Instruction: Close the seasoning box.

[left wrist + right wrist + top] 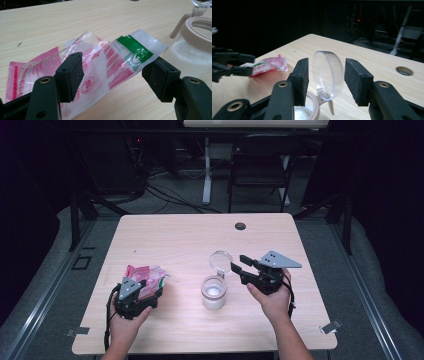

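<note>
At the left of the table lies a crinkled clear plastic packet printed in red stripes and pink, with a green band near its torn end; a round red stamp shows on it (its characters too small to read). The left gripper straddles it, jaws apart, pads not pressing on the film. Just right of it stands a clear jar with white contents and a beige rim. Its hinged clear lid stands open between the right gripper's jaws, which are apart and clear of it.
</note>
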A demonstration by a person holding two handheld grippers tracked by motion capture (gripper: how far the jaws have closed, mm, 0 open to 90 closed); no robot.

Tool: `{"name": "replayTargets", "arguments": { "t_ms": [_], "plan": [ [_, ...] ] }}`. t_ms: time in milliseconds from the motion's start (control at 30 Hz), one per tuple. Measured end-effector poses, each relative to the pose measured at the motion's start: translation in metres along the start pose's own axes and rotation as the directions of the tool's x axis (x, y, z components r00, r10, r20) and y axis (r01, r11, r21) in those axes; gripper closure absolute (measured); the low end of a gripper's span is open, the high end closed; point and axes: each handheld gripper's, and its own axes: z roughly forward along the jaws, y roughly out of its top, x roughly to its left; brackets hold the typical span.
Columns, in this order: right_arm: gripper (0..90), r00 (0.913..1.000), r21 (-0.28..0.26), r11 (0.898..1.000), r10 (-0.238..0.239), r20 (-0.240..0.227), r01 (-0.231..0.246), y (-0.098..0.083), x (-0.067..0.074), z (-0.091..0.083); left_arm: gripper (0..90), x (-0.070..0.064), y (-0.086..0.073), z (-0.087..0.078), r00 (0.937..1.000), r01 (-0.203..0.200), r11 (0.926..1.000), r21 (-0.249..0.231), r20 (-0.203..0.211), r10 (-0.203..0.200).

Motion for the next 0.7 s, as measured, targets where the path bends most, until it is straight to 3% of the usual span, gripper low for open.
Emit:
{"name": "replayTargets", "arguments": {
  "t_ms": [133, 167, 333, 700],
  "plan": [
    [62.5, 0.9995, -0.005, 1.000, 0.019, 0.025, -0.019, -0.001, -0.007, -0.003, 33.3, -0.004, -0.001, 0.003, 0.9994, 0.003, 1.0000, 0.006, 0.034, -0.003],
    [67.4, 0.9982, 0.001, 0.999, 0.032, 0.051, -0.032, -0.003, -0.013, -0.004, 33.3, -0.006, -0.002, 0.006, 0.9991, -0.005, 0.9998, 0.018, 0.043, 0.004],
    [74.7, 0.9941, 0.036, 0.998, 0.049, 0.097, -0.052, -0.011, -0.023, -0.001, 33.4, -0.015, -0.005, 0.011, 0.9975, -0.030, 0.9988, 0.040, 0.065, 0.027],
    [86.0, 0.9910, 0.087, 0.995, 0.044, 0.127, -0.055, -0.021, -0.030, 0.011, 32.3, -0.034, 0.000, 0.007, 0.9910, -0.087, 0.9957, 0.030, 0.105, 0.083]
  ]
}}
